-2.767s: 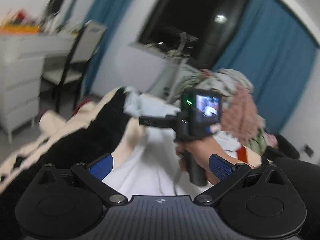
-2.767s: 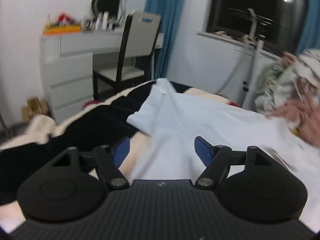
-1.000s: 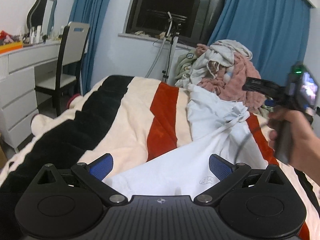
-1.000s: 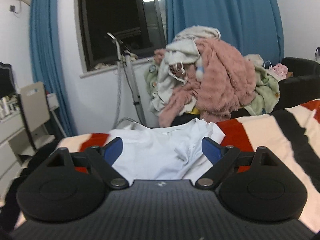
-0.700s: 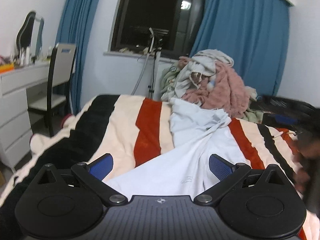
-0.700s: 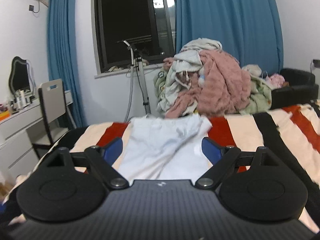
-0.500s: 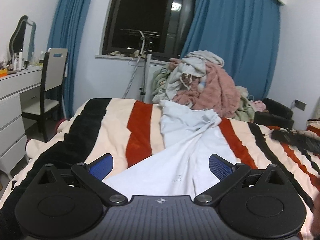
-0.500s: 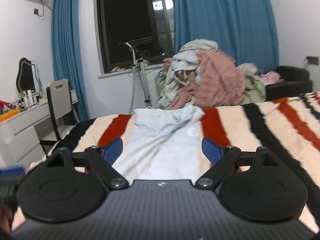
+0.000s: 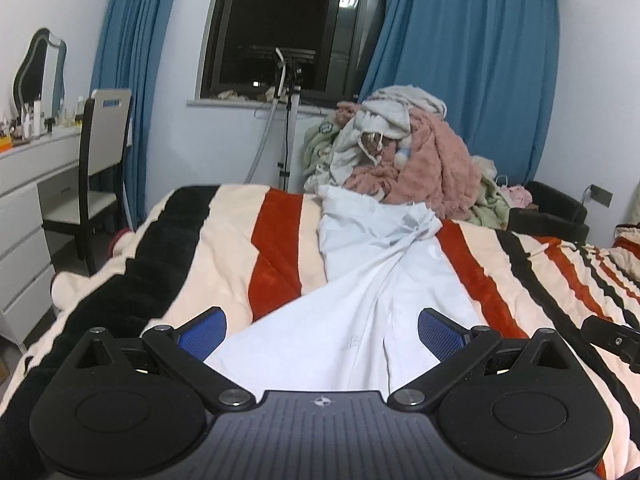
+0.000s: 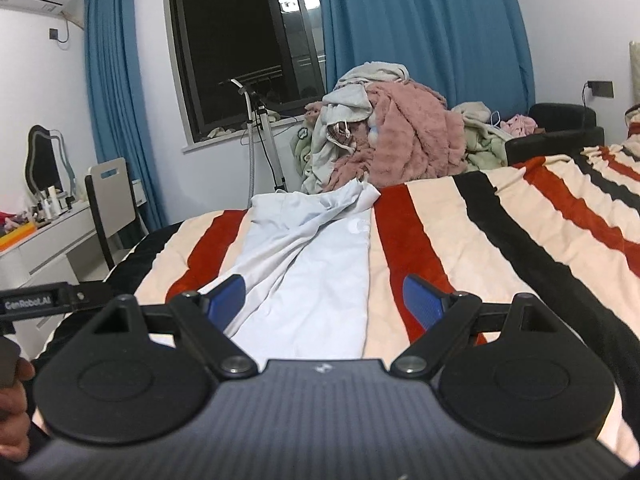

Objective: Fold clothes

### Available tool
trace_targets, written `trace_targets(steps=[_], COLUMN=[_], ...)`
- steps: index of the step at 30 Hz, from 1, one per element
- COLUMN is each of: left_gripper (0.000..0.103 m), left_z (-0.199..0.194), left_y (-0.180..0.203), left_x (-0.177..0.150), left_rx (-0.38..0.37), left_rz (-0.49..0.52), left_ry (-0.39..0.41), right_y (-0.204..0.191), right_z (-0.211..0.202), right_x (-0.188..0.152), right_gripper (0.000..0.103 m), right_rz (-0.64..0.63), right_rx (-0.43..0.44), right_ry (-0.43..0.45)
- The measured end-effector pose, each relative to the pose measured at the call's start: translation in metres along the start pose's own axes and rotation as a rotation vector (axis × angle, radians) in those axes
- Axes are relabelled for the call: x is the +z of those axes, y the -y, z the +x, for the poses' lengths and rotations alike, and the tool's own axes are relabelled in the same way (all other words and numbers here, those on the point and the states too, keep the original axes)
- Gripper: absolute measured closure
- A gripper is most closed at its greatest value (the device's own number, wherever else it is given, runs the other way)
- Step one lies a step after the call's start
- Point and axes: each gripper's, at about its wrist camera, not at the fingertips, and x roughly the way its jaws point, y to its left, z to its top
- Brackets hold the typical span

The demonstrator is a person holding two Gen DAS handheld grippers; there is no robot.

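A: Where's the garment?
B: Pale blue-white thin cotton shirt, lengthwise on the striped fleece bed blanket, bunched at 12 o'clock.
A: Claws?
B: Left claw and right claw both wide, empty.
A: Handling?
B: Probably light, limp, creases easily; pinch hem corners nearest.

A striped blanket covered the bed; a chair stood by blue curtains

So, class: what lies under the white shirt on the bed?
The white shirt lies on a striped blanket, red, cream and black. Whatever sits directly beneath the shirt is covered, so it cannot be seen.
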Motion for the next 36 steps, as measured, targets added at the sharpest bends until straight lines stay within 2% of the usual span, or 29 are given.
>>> trace_targets(steps=[4, 9, 14, 16, 21, 24, 26, 31, 32, 34, 35, 36], left_gripper=[0.000, 0.000, 0.001, 0.001, 0.009, 0.011, 0.014, 0.029, 0.036, 0.050, 0.062, 0.083], left_z=[0.010, 0.031, 0.055, 0.069, 0.098, 0.107, 0.114, 0.136, 0.139, 0.143, 0.142, 0.141], left_y=[-0.004, -0.021, -0.052, -0.071, -0.124, -0.137, -0.141, -0.146, -0.146, -0.142, -0.138, -0.133], left_x=[0.001, 0.014, 0.032, 0.037, 0.031, 0.030, 0.026, 0.015, 0.014, 0.011, 0.011, 0.012], left_rx=[-0.010, -0.025, -0.018, -0.038, 0.017, 0.080, 0.095, 0.137, 0.158, 0.199, 0.201, 0.197], left_rz=[-0.011, -0.041, -0.066, -0.093, -0.290, -0.322, -0.333, -0.322, -0.314, -0.279, -0.253, -0.223], left_ry=[-0.060, -0.181, -0.286, -0.335, -0.418, -0.444, -0.473, -0.556, -0.563, -0.572, -0.564, -0.552], right_y=[0.006, 0.012, 0.019, 0.022, 0.027, 0.029, 0.031, 0.034, 0.034, 0.034, 0.034, 0.035], right_z=[-0.001, -0.001, 0.000, 0.001, 0.001, 0.002, 0.003, 0.006, 0.007, 0.008, 0.008, 0.008], right_x=[-0.001, -0.003, -0.003, -0.003, -0.005, -0.007, -0.008, -0.010, -0.010, -0.011, -0.011, -0.011], right_gripper=[0.016, 0.016, 0.016, 0.016, 0.016, 0.016, 0.016, 0.016, 0.016, 0.016, 0.016, 0.016], right_rz=[0.031, 0.063, 0.098, 0.121, 0.167, 0.185, 0.201, 0.228, 0.232, 0.233, 0.233, 0.233], right_rx=[0.003, 0.010, 0.011, 0.018, 0.038, 0.036, 0.039, 0.047, 0.049, 0.046, 0.043, 0.040], right_ry=[-0.012, -0.026, -0.036, -0.040, -0.051, -0.062, -0.069, -0.090, -0.094, -0.098, -0.097, -0.096])
